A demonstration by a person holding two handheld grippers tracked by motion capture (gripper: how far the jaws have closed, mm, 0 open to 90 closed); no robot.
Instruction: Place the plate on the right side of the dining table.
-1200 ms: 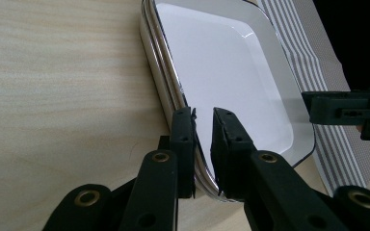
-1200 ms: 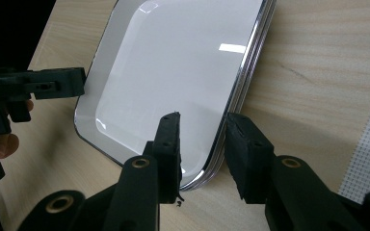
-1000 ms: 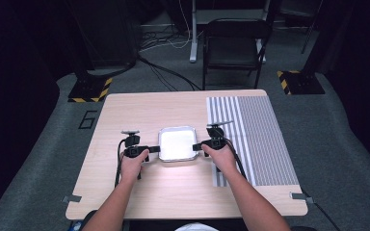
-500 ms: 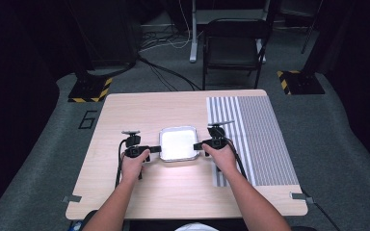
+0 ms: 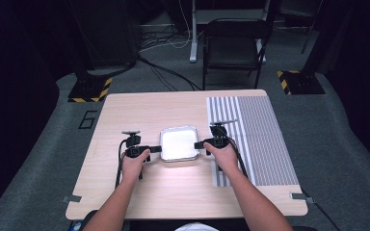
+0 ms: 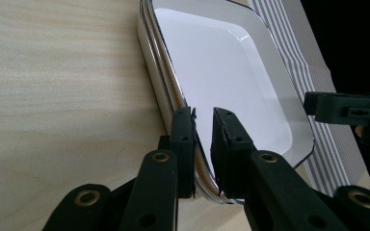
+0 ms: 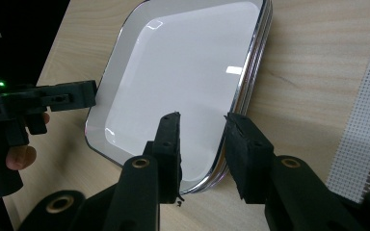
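A stack of white square trays (image 5: 178, 143) sits on the wooden tabletop (image 5: 139, 110), near the person's edge and just left of a grey striped mat (image 5: 260, 139). The layered rims seen in both gripper views show that several trays are nested, not one.

The left claw (image 6: 203, 126) comes at the stack from its left side. Its jaws stand close together with the rim of the top tray running up between them, one jaw outside the stack's wall and the other over the tray's inner slope. It looks pinched on that top rim, or a hair short of it; the narrow gap fits a thin rim and nothing more. Entering at the edge makes sense: the rim is the one thin part a two-jaw claw can bite.

The right claw (image 7: 204, 132) mirrors this from the opposite side. Its jaws are spread wider, straddling the right rim: one jaw lies over the glossy tray floor, the other hangs outside the stack above bare wood. It has not closed on anything.

In the high view both hands, the left hand (image 5: 134, 163) and the right hand (image 5: 223, 155), sit level with each other on either side of the stack. That symmetry suggests a two-sided lift, so that the top tray comes off flat rather than tipping or dragging the ones beneath. Taking the top rim alone, not the whole bundle, is likely what separates one tray from the rest.
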